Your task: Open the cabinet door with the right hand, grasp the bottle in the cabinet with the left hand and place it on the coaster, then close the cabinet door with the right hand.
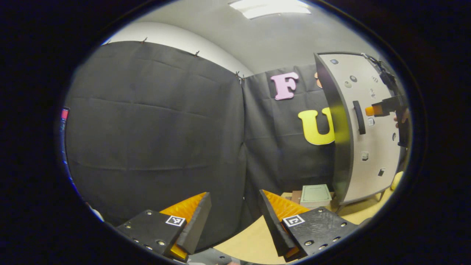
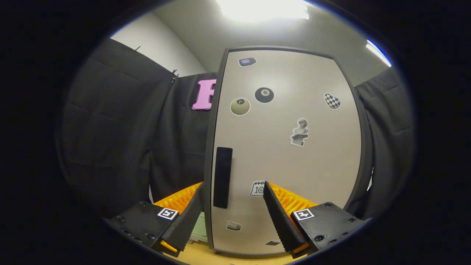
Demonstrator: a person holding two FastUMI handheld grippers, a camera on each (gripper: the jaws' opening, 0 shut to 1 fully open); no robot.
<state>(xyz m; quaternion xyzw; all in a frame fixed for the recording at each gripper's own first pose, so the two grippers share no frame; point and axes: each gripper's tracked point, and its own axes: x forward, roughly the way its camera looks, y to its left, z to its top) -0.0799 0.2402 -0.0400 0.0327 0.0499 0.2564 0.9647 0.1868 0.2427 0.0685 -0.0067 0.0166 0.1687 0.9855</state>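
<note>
In the right gripper view the right hand-held gripper [image 2: 232, 213] is spread before the smooth, sticker-dotted cabinet door [image 2: 290, 147], straddling its matte bar handle [image 2: 223, 177] without touching. The left hand-held gripper [image 1: 235, 221] gapes over the pale wooden surface [image 1: 254, 239], near a square green coaster [image 1: 315, 195].

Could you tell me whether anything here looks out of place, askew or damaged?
Nothing stands out. The cabinet door is shut and sits straight, its handle upright and its stickers intact. The right gripper faces the handle with its jaws apart, and the coaster lies flat on the table.
</note>
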